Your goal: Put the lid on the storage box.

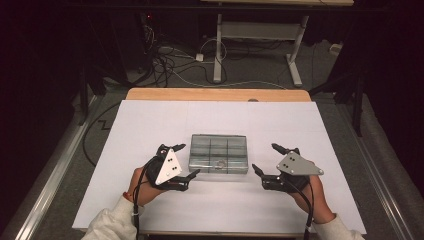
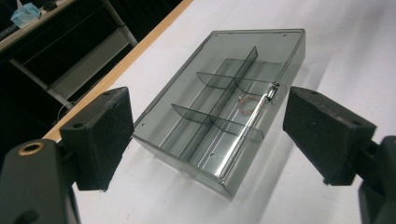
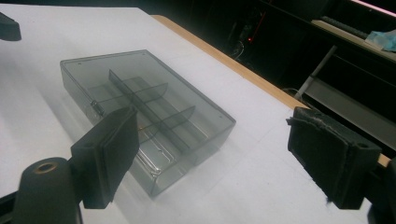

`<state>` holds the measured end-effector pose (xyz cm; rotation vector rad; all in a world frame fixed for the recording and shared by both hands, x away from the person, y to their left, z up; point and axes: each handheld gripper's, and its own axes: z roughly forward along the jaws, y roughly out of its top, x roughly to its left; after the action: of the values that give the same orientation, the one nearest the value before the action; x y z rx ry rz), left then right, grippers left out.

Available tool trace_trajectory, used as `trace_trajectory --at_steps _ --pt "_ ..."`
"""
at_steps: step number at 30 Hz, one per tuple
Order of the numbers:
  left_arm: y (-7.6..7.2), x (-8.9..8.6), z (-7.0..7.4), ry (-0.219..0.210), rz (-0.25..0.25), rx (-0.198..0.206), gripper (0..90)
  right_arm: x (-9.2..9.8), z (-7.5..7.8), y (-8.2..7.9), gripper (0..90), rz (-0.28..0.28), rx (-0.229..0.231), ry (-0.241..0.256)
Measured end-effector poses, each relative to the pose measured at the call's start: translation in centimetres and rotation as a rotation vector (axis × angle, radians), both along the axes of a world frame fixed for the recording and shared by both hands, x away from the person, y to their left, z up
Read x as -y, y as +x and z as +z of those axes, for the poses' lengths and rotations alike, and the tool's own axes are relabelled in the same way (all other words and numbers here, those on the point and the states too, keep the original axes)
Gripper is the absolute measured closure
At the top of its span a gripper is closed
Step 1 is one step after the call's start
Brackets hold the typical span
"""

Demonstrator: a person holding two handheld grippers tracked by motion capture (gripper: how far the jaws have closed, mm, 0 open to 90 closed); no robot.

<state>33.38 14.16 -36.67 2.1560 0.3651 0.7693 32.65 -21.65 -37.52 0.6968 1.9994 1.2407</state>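
A clear grey plastic box (image 1: pixel 218 153) with a shut lid and several compartments lies flat on the white sheet. A small pale ring-like piece (image 1: pixel 220 164) sits in a near middle compartment, next to the lid's latch (image 2: pixel 273 91). My left gripper (image 1: pixel 186 160) hovers open just left of the box, its jaws wide apart and aimed at the box (image 2: pixel 219 107). At the box's right side my right gripper (image 1: pixel 265 157) is open too, a short gap away. In the right gripper view the box (image 3: pixel 144 107) lies beyond the jaws (image 3: pixel 219 156). Neither gripper touches it.
The white sheet (image 1: pixel 150 125) covers most of the wooden table (image 1: pixel 215 94). Behind the table stand a white desk frame (image 1: pixel 260 35) and cables (image 1: pixel 170 60) on the floor. The left gripper's jaw tip (image 3: pixel 9 25) shows in the right gripper view.
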Motion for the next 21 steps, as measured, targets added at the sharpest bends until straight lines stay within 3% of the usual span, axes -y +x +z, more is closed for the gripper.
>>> trace_trajectory --at_steps 5,13,21 --pt "-0.5 -0.4 0.0 0.000 -0.007 0.008 15.9 0.7 0.0 -0.6 17.8 -0.018 0.018 -0.004" --pt "-1.3 -1.5 -0.2 0.018 0.005 0.014 15.9 1.6 -0.3 -1.3 17.8 -0.022 0.012 -0.002" --pt "-1.9 -3.0 -1.2 0.003 0.031 0.029 15.9 2.4 -0.8 -1.9 17.8 -0.028 0.010 -0.014"
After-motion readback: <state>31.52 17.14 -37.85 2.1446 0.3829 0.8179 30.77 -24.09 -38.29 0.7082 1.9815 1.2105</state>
